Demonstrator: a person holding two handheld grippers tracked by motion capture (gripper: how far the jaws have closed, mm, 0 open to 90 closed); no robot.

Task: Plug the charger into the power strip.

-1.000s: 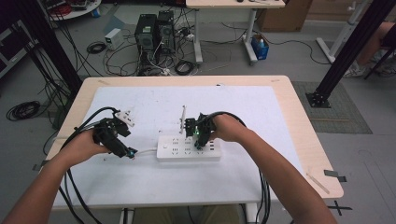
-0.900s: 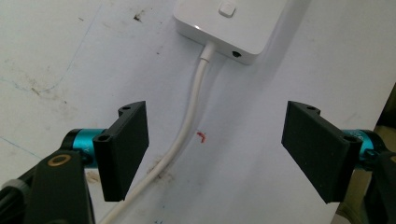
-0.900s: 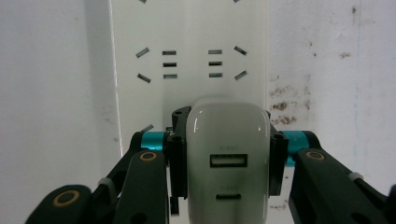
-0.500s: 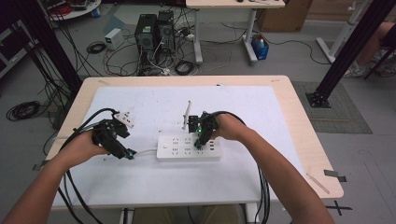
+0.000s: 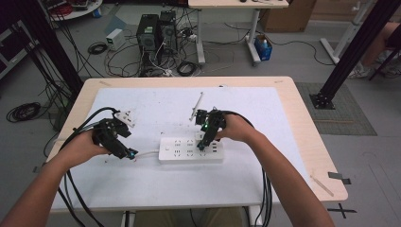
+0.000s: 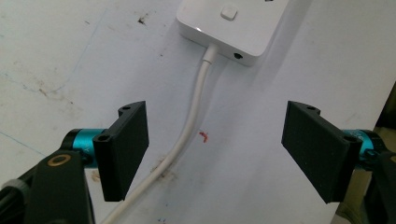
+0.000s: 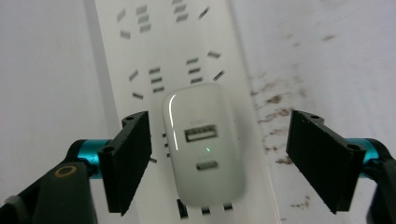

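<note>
A white power strip (image 5: 189, 149) lies across the middle of the table. In the right gripper view a white USB charger (image 7: 203, 144) stands plugged into the strip (image 7: 154, 46), its small green light on. My right gripper (image 7: 219, 140) is open, one jaw on each side of the charger and neither touching it; the high view shows that gripper (image 5: 202, 144) tipped down over the strip's right half. My left gripper (image 5: 127, 153) is open just off the strip's left end. Its jaws (image 6: 217, 140) straddle the strip's white cord (image 6: 191, 121), which enters the switch end (image 6: 229, 28).
A white sheet (image 5: 156, 189) covers the wooden table (image 5: 302, 123). A small white plug block (image 5: 126, 117) lies behind the left hand. Black gripper cables (image 5: 75, 198) trail off the near edge. Computers and cabling stand on the floor beyond the table.
My right gripper has come down and slightly nearer, onto the power strip's right half. The left gripper has stayed by the strip's left end.
</note>
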